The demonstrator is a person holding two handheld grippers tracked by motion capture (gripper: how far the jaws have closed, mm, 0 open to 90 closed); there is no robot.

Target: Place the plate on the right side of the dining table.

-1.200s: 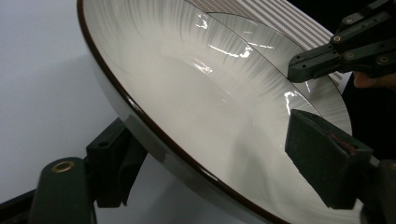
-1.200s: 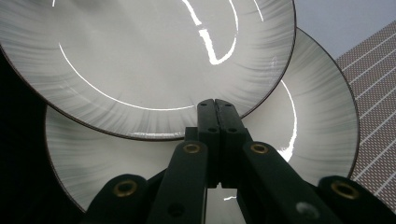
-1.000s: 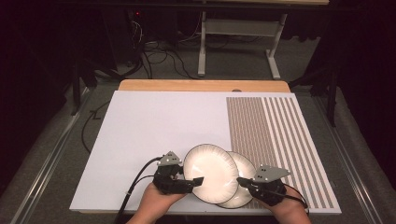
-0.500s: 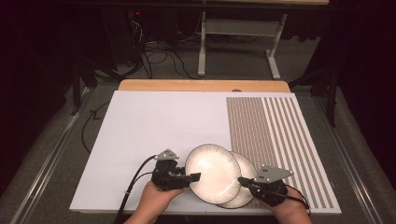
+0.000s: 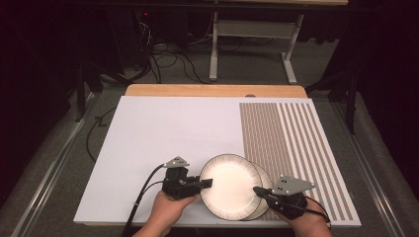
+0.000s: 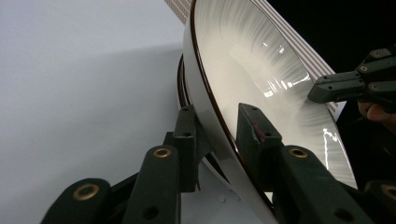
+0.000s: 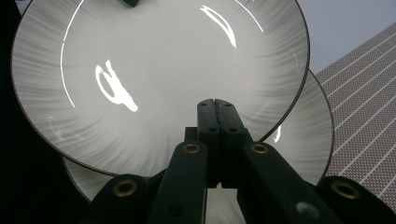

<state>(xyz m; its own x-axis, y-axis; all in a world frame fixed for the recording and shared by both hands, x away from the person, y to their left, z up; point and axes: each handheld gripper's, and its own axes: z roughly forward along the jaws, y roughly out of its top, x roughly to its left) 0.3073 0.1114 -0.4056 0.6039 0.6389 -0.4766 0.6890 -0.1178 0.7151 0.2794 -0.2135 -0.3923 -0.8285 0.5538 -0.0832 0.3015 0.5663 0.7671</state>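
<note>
Two white plates with dark rims lie stacked near the table's front edge. My left gripper [image 5: 207, 182] [image 6: 219, 126] is shut on the left rim of the upper plate [image 5: 230, 185] [image 6: 261, 60] [image 7: 163, 60], one jaw under it and one inside, holding it tilted above the lower plate [image 5: 265, 176] [image 6: 180, 86] [image 7: 308, 130]. My right gripper [image 5: 257, 190] [image 7: 217, 105] [image 6: 322, 88] is shut with nothing between its jaws. Its tip rests at the right rim of the upper plate, over the lower one.
The white tabletop [image 5: 173, 128] has a brown striped area [image 5: 291, 138] on its right and a wooden strip [image 5: 212, 90] along the far edge. Beyond it, cables and a metal stand [image 5: 247, 44] sit on the dark floor.
The left gripper has risen slightly with the upper plate's rim, and that plate has slid a little to the right. The right gripper has hardly moved.
</note>
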